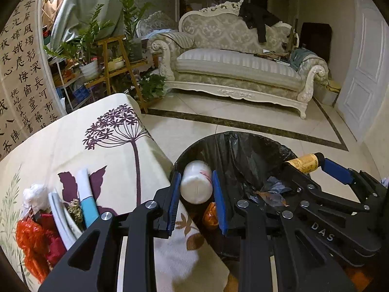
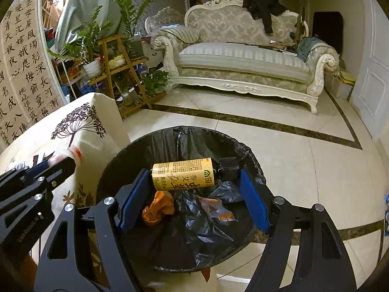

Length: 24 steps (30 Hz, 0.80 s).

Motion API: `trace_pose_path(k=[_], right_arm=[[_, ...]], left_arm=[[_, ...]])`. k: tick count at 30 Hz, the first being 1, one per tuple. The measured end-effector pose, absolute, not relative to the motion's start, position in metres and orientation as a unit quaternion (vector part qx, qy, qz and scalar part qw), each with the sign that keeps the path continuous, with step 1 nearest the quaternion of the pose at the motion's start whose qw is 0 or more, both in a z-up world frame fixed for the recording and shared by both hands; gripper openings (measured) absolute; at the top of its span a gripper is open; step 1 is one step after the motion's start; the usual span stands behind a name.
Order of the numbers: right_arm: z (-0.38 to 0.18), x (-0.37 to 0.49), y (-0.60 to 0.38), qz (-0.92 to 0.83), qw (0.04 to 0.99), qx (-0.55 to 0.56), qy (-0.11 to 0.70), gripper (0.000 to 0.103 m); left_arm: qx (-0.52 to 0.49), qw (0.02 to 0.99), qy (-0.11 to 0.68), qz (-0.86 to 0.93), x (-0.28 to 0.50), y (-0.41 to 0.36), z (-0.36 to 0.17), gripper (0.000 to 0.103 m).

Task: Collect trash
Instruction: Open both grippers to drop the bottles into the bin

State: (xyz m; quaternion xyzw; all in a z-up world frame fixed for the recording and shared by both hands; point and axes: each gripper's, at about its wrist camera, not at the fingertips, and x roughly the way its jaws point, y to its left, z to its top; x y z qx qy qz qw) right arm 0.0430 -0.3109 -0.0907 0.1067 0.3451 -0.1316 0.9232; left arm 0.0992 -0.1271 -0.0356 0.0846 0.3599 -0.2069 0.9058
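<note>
- Your left gripper [image 1: 196,200] is clamped on a white bottle [image 1: 197,185], its blue pads pressing both sides; the bottle's long axis runs forward along the fingers, base toward the camera.
- That bottle hangs right at the near-left rim of the trash bin [image 1: 206,138], with the edge of the table [image 1: 73,141] just beside it, so it looks only partly over the opening.
- Your right gripper [image 2: 194,189] holds a yellow-labelled bottle [image 2: 184,174] endwise, one pad on its base and the other on its black cap [image 2: 228,169], long axis lying crosswise between the fingers.
- This one sits squarely over the middle of the bin's black liner [image 2: 194,238], above the orange wrapper [image 2: 158,206] already inside.
- Judging from this, the right side is better placed: opening there should drop the bottle straight in.
- For the left, nudging forward and to the right first seems wise, or the white bottle may clip the rim or land on the table.
- More litter [image 1: 43,219] remains on the table to your left.
</note>
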Motion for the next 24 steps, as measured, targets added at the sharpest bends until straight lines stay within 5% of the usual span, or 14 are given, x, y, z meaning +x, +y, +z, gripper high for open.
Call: trace_pose_path(k=[16, 24], right_arm=[[-0.088, 0.035, -0.317, -0.148, 0.921, 0.117, 0.340, 0.073], [-0.085, 0.026, -0.300, -0.136, 0.922, 0.118, 0.344, 0.073]], left_arm=[[0.080, 0.911, 0.360, -0.187, 0.099, -0.124, -0.034, 0.068], [0.065, 0.918, 0.354, -0.164, 0.088, -0.095, -0.020, 0.075]])
